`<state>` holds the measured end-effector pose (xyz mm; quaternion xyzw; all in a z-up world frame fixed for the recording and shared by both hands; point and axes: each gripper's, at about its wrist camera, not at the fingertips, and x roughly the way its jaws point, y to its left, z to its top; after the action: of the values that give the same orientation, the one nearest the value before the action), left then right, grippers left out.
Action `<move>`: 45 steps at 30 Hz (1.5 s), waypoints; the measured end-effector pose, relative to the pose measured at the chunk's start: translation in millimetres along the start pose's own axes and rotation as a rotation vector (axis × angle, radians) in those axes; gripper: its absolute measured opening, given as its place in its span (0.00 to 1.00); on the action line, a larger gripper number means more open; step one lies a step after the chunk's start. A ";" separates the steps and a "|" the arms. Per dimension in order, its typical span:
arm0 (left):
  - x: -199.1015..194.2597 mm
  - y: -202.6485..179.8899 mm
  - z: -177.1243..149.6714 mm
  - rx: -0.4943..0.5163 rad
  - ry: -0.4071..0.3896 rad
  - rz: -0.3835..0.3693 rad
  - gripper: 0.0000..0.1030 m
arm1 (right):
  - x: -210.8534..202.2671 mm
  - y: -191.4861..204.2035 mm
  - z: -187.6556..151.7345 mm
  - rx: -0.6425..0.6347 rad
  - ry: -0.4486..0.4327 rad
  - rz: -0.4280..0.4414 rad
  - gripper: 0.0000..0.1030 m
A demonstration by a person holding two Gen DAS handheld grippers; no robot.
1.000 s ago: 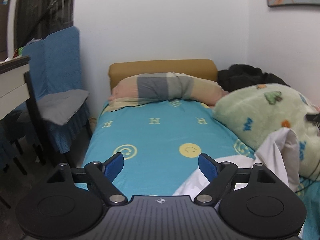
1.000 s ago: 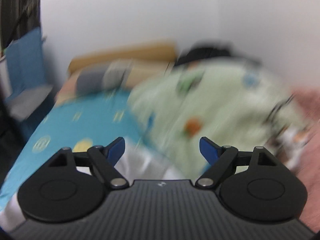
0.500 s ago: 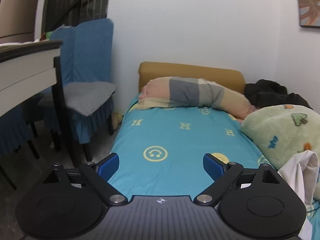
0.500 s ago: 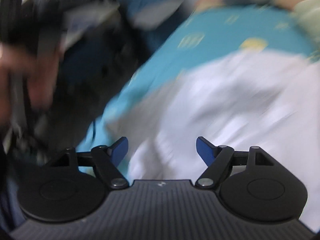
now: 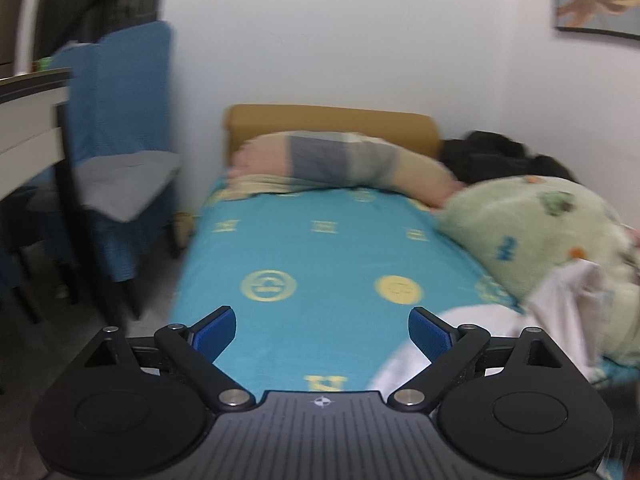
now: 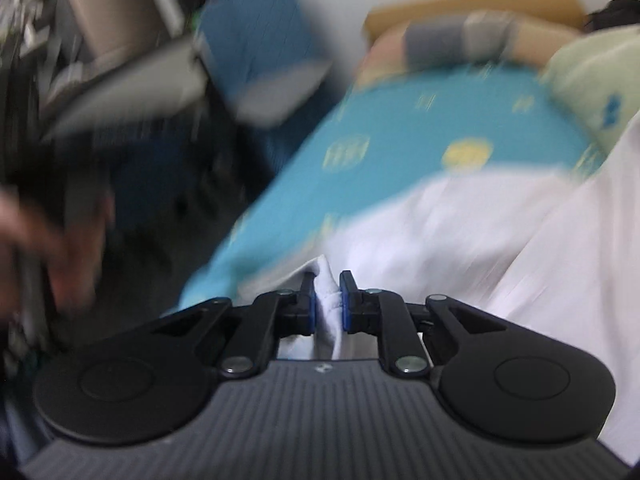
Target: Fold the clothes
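A white garment (image 6: 460,232) lies crumpled on the near right part of a bed with a turquoise sheet (image 5: 328,256); it also shows in the left wrist view (image 5: 560,300). My right gripper (image 6: 328,304) is shut on a fold of the white garment at its near edge. My left gripper (image 5: 322,334) is open and empty, held above the near end of the bed, left of the garment. The right wrist view is blurred.
A striped pillow (image 5: 344,160) and tan headboard (image 5: 332,120) are at the far end. A green patterned blanket (image 5: 540,224) is heaped along the right. A blue covered chair (image 5: 120,132) and a desk (image 5: 28,120) stand left of the bed.
My right gripper has closed on the white garment's edge; it was open before. My left gripper has swung back to the right, still open.
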<state>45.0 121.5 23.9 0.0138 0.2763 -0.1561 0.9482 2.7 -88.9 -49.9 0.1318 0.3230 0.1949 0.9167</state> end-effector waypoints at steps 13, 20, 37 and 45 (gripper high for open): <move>9.0 -131.7 -53.0 0.454 0.022 -0.166 0.92 | -51.8 -73.7 46.1 0.206 -0.191 -0.053 0.15; 21.1 -165.6 -65.0 0.339 -0.089 -0.125 0.85 | -67.0 -78.1 47.9 0.165 -0.237 -0.054 0.15; 15.2 -149.1 -56.9 0.261 -0.140 0.005 0.85 | -84.6 -31.8 39.6 -0.160 -0.362 -0.139 0.15; 11.5 -153.0 -59.9 0.293 -0.168 0.169 0.86 | -110.4 -28.3 43.9 -0.210 -0.531 -0.253 0.15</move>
<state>-23.3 -20.6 -23.6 0.1616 0.1681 -0.1149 0.9656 -40.4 -168.0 32.6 0.0414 0.0644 0.0702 0.9946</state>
